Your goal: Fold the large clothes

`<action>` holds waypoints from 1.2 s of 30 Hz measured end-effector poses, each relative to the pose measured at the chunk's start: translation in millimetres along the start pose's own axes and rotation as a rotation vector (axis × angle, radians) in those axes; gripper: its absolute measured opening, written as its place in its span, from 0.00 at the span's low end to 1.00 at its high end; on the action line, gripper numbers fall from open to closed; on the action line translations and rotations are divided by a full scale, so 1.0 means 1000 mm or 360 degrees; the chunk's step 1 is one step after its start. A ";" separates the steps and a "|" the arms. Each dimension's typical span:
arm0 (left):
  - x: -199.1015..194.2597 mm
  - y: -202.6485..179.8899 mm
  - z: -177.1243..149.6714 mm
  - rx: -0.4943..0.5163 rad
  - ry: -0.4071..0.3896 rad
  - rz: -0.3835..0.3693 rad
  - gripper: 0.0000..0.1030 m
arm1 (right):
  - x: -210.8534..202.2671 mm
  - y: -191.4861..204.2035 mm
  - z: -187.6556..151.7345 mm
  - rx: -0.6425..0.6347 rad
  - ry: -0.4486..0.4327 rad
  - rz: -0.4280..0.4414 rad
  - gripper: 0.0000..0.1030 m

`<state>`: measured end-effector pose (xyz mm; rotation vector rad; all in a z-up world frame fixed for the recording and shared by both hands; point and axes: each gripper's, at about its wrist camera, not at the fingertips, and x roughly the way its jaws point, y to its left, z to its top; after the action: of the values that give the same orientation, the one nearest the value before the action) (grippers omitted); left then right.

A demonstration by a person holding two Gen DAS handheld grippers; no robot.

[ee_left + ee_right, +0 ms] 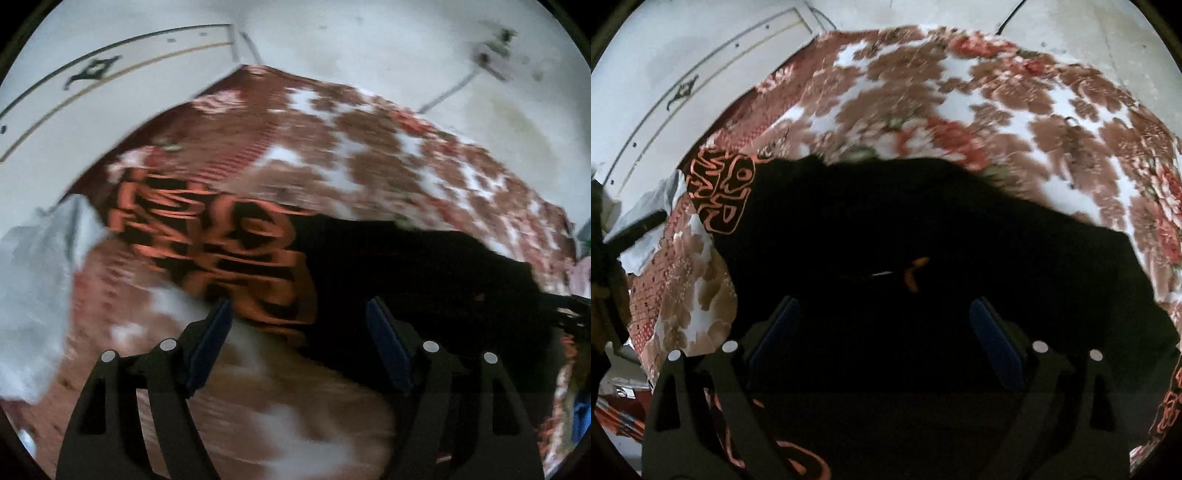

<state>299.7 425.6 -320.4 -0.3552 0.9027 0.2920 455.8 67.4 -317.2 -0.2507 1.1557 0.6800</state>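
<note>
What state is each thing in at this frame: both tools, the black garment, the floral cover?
Left tool: open, holding nothing, above the garment's printed edge.
Right tool: open, holding nothing, over the black fabric.
Black garment: lying spread on the cover, orange print at one end, ungripped.
Floral cover: spread out beneath the garment.

free: floral bedspread (pixel 1015 122) beyond | blocked: black garment (pixel 923 229) under both claws

The large black cloth garment (pixel 923 221) carries orange outlined lettering on one end. It lies on a brown, red and white floral bedspread (pixel 1015 110). The black grippers' fingers (pixel 388 339) have blue pads.
</note>
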 end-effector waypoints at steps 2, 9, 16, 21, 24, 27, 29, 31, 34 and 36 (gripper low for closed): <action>0.009 0.037 0.008 -0.0032 0.0034 0.0034 0.73 | 0.015 0.016 0.003 0.0008 0.0024 -0.0013 0.90; 0.035 0.151 0.049 -0.0240 0.0029 -0.0026 0.73 | 0.064 0.080 0.018 0.0073 0.0105 -0.0024 0.90; 0.079 0.209 0.060 -0.0396 0.0111 -0.0087 0.72 | 0.098 0.130 0.033 0.0086 0.0139 -0.0045 0.90; 0.107 0.226 0.060 -0.0544 0.0135 -0.0176 0.71 | 0.110 0.148 0.030 0.0088 0.0176 -0.0068 0.90; 0.121 0.235 0.060 -0.0620 0.0161 -0.0209 0.71 | 0.114 0.152 0.026 0.0088 0.0206 -0.0091 0.90; 0.132 0.238 0.066 -0.0595 0.0168 -0.0203 0.71 | 0.114 0.155 0.024 0.0088 0.0224 -0.0105 0.90; 0.137 0.240 0.071 -0.0606 0.0153 -0.0208 0.70 | 0.116 0.158 0.022 0.0074 0.0232 -0.0115 0.90; 0.139 0.239 0.078 -0.0611 0.0131 -0.0217 0.61 | 0.120 0.161 0.018 0.0060 0.0254 -0.0124 0.90; 0.141 0.234 0.087 -0.0591 0.0108 -0.0257 0.31 | 0.128 0.163 0.012 0.0067 0.0279 -0.0122 0.90; 0.138 0.224 0.092 -0.0540 0.0094 -0.0268 0.23 | 0.132 0.164 0.008 0.0061 0.0294 -0.0128 0.90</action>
<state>358.3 679.7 -419.0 -0.7527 0.8747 0.2800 392.0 246.9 -407.6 -0.3311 1.3263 0.5724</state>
